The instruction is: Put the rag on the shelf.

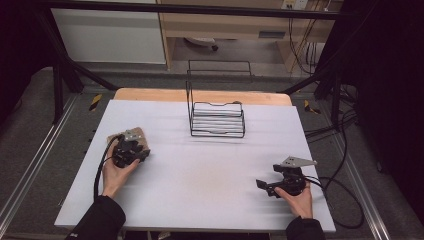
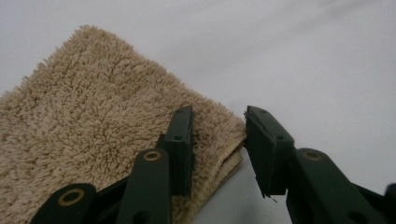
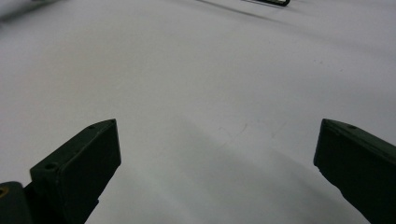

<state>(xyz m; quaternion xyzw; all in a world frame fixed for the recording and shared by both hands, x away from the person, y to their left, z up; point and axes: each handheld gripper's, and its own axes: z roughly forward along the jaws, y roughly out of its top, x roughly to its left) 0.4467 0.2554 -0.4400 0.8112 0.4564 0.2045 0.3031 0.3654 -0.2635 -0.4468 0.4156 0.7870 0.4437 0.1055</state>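
A folded tan shaggy towel [image 2: 93, 121] lies at the left of the white table top [image 1: 200, 170]; in the high view the towel [image 1: 141, 134] peeks out from under my left gripper [image 1: 131, 150]. My left gripper [image 2: 218, 140] straddles the towel's near corner. One jaw rests on the pile, the other stands at the folded edge, and the corner lies flat between them without being bunched. At the table's right front my right gripper [image 1: 262, 186] rests low over the surface. In its own view the right gripper [image 3: 217, 149] stands wide open over bare table.
A black wire rack [image 1: 217, 120] stands upright at the back middle of the table; its base edge [image 3: 266, 2] shows at the top of the right gripper view. Cables trail off the right side of the table. A wooden strip [image 1: 200, 95] runs behind the white sheet.
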